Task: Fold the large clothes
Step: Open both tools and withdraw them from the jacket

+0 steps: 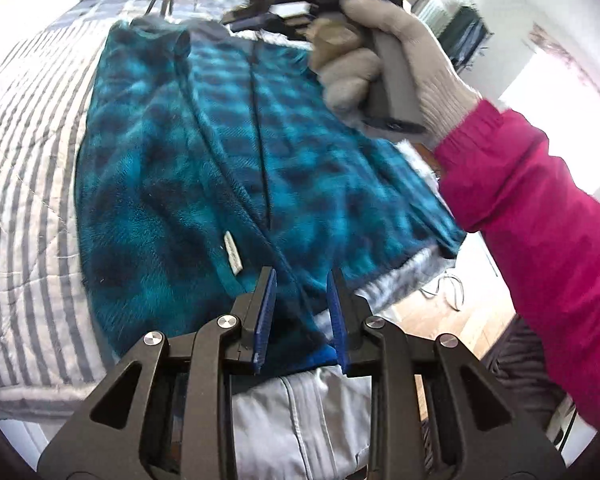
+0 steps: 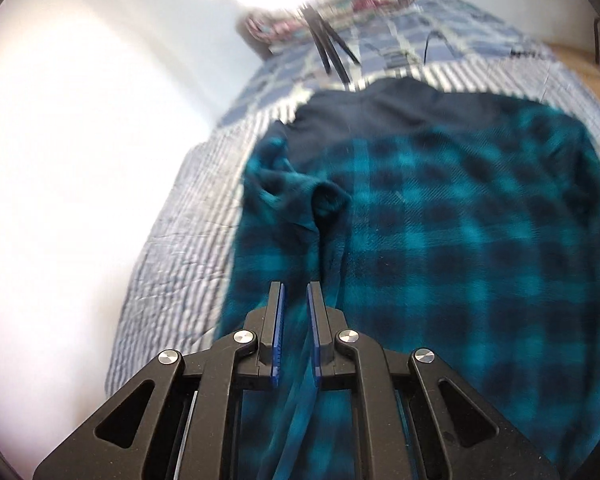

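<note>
A teal and black plaid fleece jacket (image 1: 228,168) lies spread on the striped quilt of a bed (image 1: 24,168), with its left side folded inward. My left gripper (image 1: 302,276) is at the jacket's near hem, its blue pads partly apart with fleece between them. In the left wrist view the right gripper (image 1: 268,20) is held in a gloved hand above the jacket's far right side. In the right wrist view my right gripper (image 2: 296,292) has its pads narrowly apart, with a fold of the jacket (image 2: 460,232) running between them.
Folded patterned bedding (image 2: 340,12) is stacked at the head of the bed. Thin black tripod legs (image 2: 332,56) stand beyond the collar. A white wall (image 2: 60,160) runs along one side of the bed. Wooden floor with a white cable (image 1: 448,288) lies past the other side.
</note>
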{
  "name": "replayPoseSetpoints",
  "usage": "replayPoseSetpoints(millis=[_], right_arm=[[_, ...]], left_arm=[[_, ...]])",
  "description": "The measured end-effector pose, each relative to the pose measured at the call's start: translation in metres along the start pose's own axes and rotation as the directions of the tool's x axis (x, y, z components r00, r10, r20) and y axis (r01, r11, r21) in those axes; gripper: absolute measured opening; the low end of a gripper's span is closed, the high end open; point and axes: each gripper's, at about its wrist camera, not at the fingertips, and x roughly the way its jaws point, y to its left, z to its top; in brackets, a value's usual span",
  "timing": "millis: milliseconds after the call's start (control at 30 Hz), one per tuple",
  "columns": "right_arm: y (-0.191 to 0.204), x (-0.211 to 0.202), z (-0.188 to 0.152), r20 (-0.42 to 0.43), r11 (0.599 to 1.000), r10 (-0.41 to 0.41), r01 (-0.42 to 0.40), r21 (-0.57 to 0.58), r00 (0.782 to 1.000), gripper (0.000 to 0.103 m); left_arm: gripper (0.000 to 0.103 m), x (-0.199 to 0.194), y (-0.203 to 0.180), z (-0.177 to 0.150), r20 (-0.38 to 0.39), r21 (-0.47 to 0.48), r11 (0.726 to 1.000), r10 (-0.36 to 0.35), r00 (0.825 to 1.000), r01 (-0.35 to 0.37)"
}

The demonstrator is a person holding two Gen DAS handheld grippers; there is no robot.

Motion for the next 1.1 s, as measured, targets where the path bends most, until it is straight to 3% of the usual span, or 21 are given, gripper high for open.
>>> replayPoseSetpoints(millis=[67, 133, 200, 267, 433, 533, 700, 833, 967, 1100], right_arm=[[0.007, -0.036, -0.01, 0.036, 1.0, 0.003, -0.002, -0.027, 0.999, 0.014], [0.009, -0.068, -0.021, 0.083, 0.999, 0.001, 0.003, -0.047, 0.997, 0.037], [0.006, -0.1, -0.035, 0.149, 0.998, -0.001, 0.009, -0.055, 0.989, 0.048], [0.007, -0.135, -0.051, 0.201, 0.998, 0.016, -0.003, -0.067, 0.979, 0.049], [0.003, -0.162, -0.085, 0.17, 0.995, 0.049, -0.033, -0.096, 0.984, 0.049], [0.001, -0.16, -0.113, 0.115, 0.993, 0.064, -0.052, -0.11, 0.991, 0.049], [0.01, -0.137, -0.13, 0.031, 0.984, 0.062, -0.056, -0.166, 0.998, 0.049], [0.026, -0.116, -0.101, 0.02, 0.975, 0.111, -0.105, -0.195, 0.994, 0.048], [0.055, -0.087, -0.06, 0.02, 0.955, 0.113, -0.103, -0.279, 0.993, 0.048], [0.073, -0.049, -0.025, 0.004, 0.935, 0.11, -0.103, -0.339, 0.994, 0.039]], left_arm=[[0.024, -0.019, 0.0, -0.004, 0.017, 0.019, 1.0, -0.013, 1.0, 0.013], [0.024, -0.04, 0.0, -0.013, 0.038, 0.036, 0.999, -0.019, 0.999, 0.018], [0.024, -0.054, 0.001, -0.019, 0.056, 0.038, 0.999, -0.013, 0.998, 0.011], [0.024, -0.074, 0.006, -0.024, 0.077, 0.025, 1.0, 0.01, 0.997, -0.012], [0.024, -0.105, 0.039, -0.022, 0.122, -0.023, 0.994, 0.107, 0.987, -0.105], [0.024, -0.113, 0.057, -0.012, 0.143, -0.056, 0.986, 0.166, 0.976, -0.159], [0.024, -0.099, 0.074, 0.011, 0.138, -0.099, 0.982, 0.173, 0.975, -0.16], [0.024, -0.07, 0.078, 0.026, 0.13, -0.11, 0.983, 0.164, 0.978, -0.15], [0.024, -0.037, 0.081, 0.028, 0.081, -0.122, 0.986, 0.127, 0.989, -0.117], [0.024, -0.013, 0.086, 0.028, 0.035, -0.122, 0.986, 0.115, 0.993, -0.11]])
